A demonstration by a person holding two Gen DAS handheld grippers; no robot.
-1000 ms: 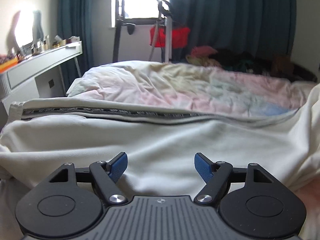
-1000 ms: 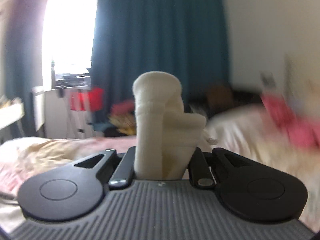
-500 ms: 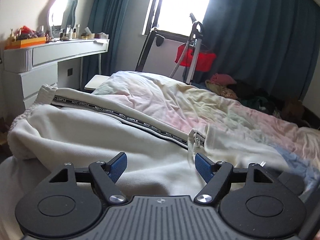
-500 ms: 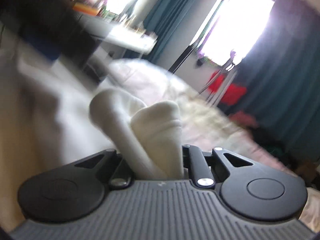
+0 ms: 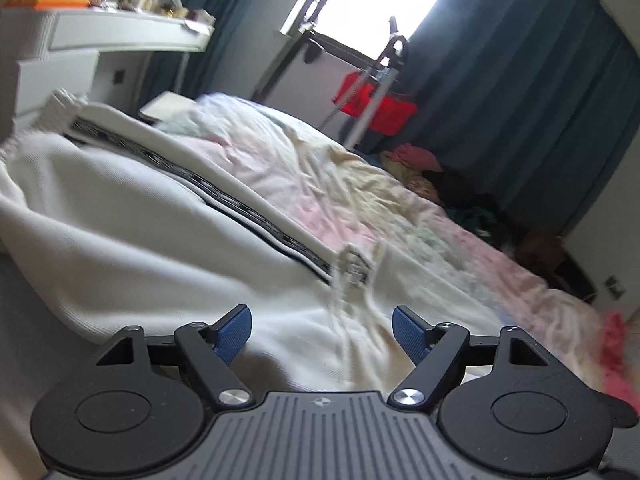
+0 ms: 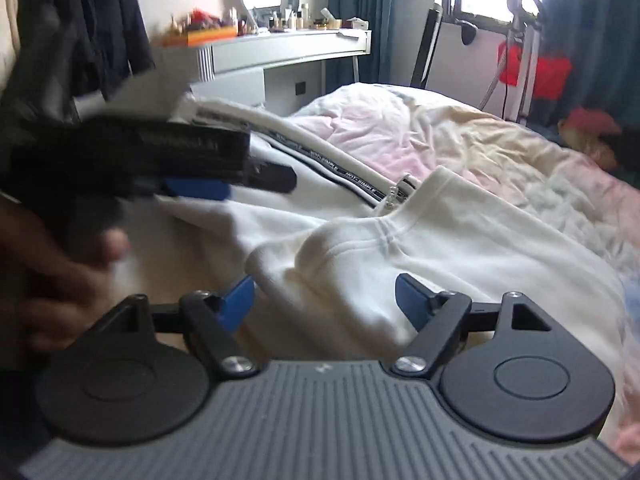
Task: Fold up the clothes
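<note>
1. Plainly, both grippers are empty: the left gripper (image 5: 322, 330) has its blue pads spread wide with only cloth showing between them, and the right gripper (image 6: 325, 300) is just as wide apart, gripping nothing
2. The right one hangs low over a folded-over lobe of the jacket (image 6: 400, 248), its pads either side of the fold but, as far as I can tell, not pressing it; my reading is that a flap has been laid over and let go
3. The left one sits to the left of that, seen side-on in the right view (image 6: 200, 188), above the jacket's body, likely ready to take the next edge or smooth the cloth
4. The hand (image 6: 52, 272) around its grip is blurred
5. The jacket is cream, thick and ribbed at the hem, with a black printed tape (image 5: 224, 200) running along the zip and a metal puller (image 5: 354, 266) where the tape ends
6. It lies across the near side of the bed (image 5: 360, 176), on a pale pink and yellow duvet, a flat open place that suits folding
7. It is bunched and rumpled in places, so I judge the fold only partly made
8. A desk (image 6: 288, 52) stands beyond the bed
</note>
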